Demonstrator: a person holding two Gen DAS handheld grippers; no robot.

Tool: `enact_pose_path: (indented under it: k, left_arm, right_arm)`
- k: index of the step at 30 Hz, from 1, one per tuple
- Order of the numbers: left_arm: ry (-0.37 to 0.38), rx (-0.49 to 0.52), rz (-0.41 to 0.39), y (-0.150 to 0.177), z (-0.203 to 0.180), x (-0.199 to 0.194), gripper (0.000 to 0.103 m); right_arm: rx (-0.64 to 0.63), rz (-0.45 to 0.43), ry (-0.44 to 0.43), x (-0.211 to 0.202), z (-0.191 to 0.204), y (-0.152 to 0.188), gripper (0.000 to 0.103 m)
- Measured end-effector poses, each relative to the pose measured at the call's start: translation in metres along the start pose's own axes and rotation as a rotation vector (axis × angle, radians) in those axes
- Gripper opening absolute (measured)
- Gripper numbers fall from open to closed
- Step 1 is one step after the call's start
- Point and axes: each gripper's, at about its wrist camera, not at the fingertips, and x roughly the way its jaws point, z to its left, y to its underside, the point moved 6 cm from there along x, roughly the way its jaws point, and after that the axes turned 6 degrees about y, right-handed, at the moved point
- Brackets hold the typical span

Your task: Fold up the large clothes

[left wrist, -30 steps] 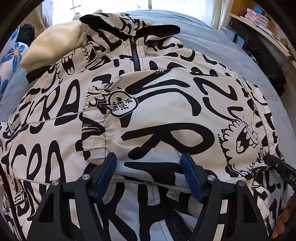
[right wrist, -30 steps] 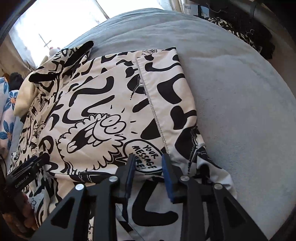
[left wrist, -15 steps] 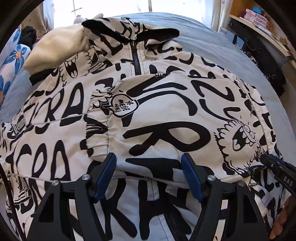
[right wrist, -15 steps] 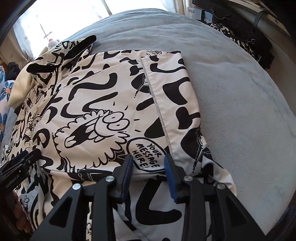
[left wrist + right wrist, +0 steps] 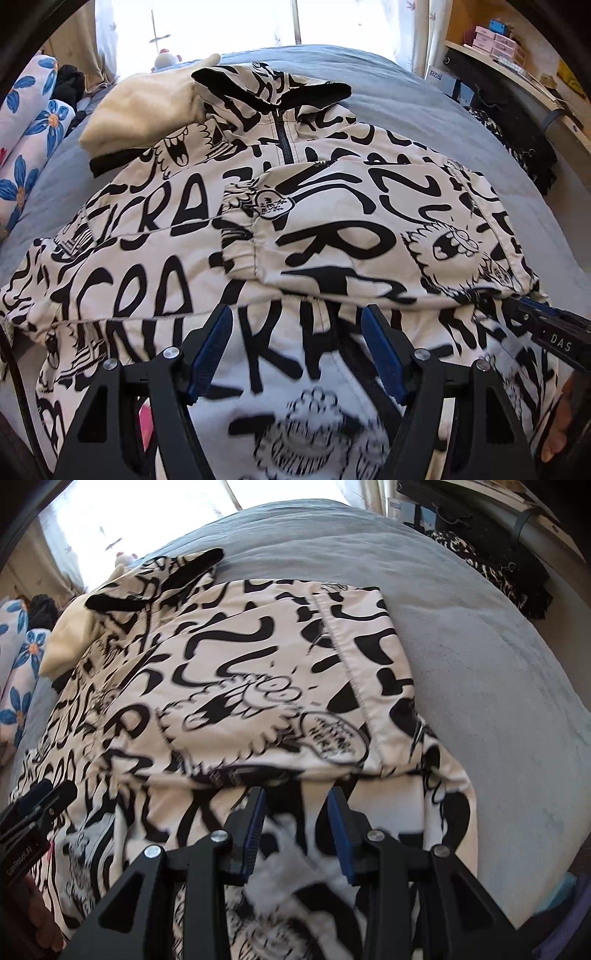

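Note:
A white jacket with black graffiti print [image 5: 177,258] lies front up on the grey-blue bed [image 5: 480,672], hood and zip at the far end. One sleeve [image 5: 369,229] is folded across its chest, cuff near the middle. My left gripper [image 5: 295,314] hovers open over the jacket's lower half, just short of the folded sleeve's near edge, with nothing between its blue pads. My right gripper [image 5: 296,794] hangs over the jacket's right side with a narrower gap, open and gripping nothing. Each gripper shows in the other's view: the right gripper [image 5: 546,328] and the left gripper [image 5: 40,805].
A cream garment [image 5: 144,107] lies beside the hood at the far left. Floral pillows [image 5: 33,122] line the left edge. Dark clothes [image 5: 495,565] are heaped at the bed's right side below a shelf with small boxes [image 5: 495,40]. Bare bedspread lies right of the jacket.
Both grippers have pulled back and risen away from the folded sleeve's near edge, so more of the jacket's lower part shows. The sleeve stays lying across the chest.

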Motion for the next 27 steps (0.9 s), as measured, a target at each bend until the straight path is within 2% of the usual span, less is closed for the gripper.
enact_pose_path:
  k: [6, 13, 19, 27]
  left_arm:
    - [-0.001, 0.02, -0.021, 0.013, 0.006, -0.029, 0.071]
    - [-0.052, 0.108, -0.034, 0.035, 0.027, -0.065, 0.071]
    - [-0.135, 0.133, -0.061, 0.05, 0.07, -0.102, 0.071]
    - [-0.225, 0.05, -0.114, 0.062, 0.159, -0.148, 0.074]
  right_arm:
    - [-0.059, -0.011, -0.006, -0.018, 0.02, 0.017, 0.035]
    - [-0.113, -0.055, -0.01, -0.043, 0.043, 0.026, 0.035]
    - [-0.16, -0.077, -0.018, -0.057, 0.075, 0.03, 0.035]
    - [-0.255, -0.12, -0.044, -0.07, 0.139, 0.036, 0.035]
